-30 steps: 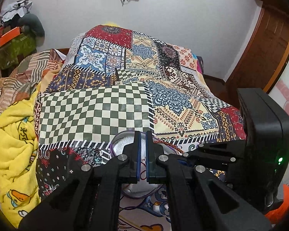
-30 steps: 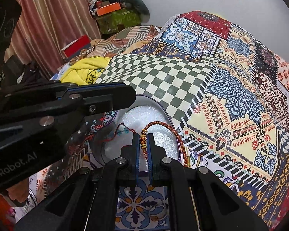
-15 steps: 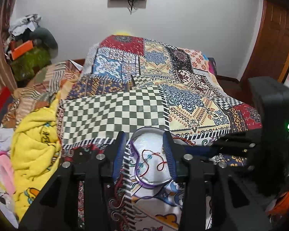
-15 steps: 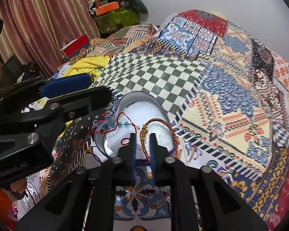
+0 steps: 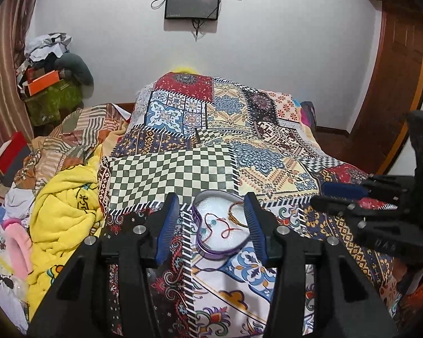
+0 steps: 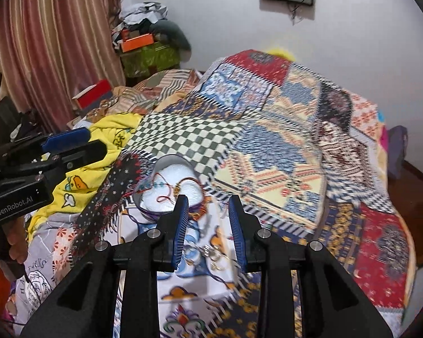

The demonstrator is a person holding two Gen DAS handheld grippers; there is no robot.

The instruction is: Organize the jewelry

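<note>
We see a heart-shaped tin [image 5: 211,249] w/ a purple rim and a white, foamy-looking lining, lying flat on the patchwork bedspread [image 5: 172,174]. Inside it: a thin red cord bracelet [image 5: 221,226] in loose loops toward the left, and a braided orange-gold bracelet [image 5: 235,215] curved at the upper right, both resting on the lining. Our left gripper [image 5: 211,225] is spread wide, nothing held, its ribbed blue pads [image 5: 166,225] flanking the tin from above. Our right gripper [image 6: 207,225] is likewise released and empty, just right of the tin. A fuzzy yellow blanket [image 5: 62,214] bunches at the spread's left edge; the checkered patch beyond the tin lies flat.
</note>
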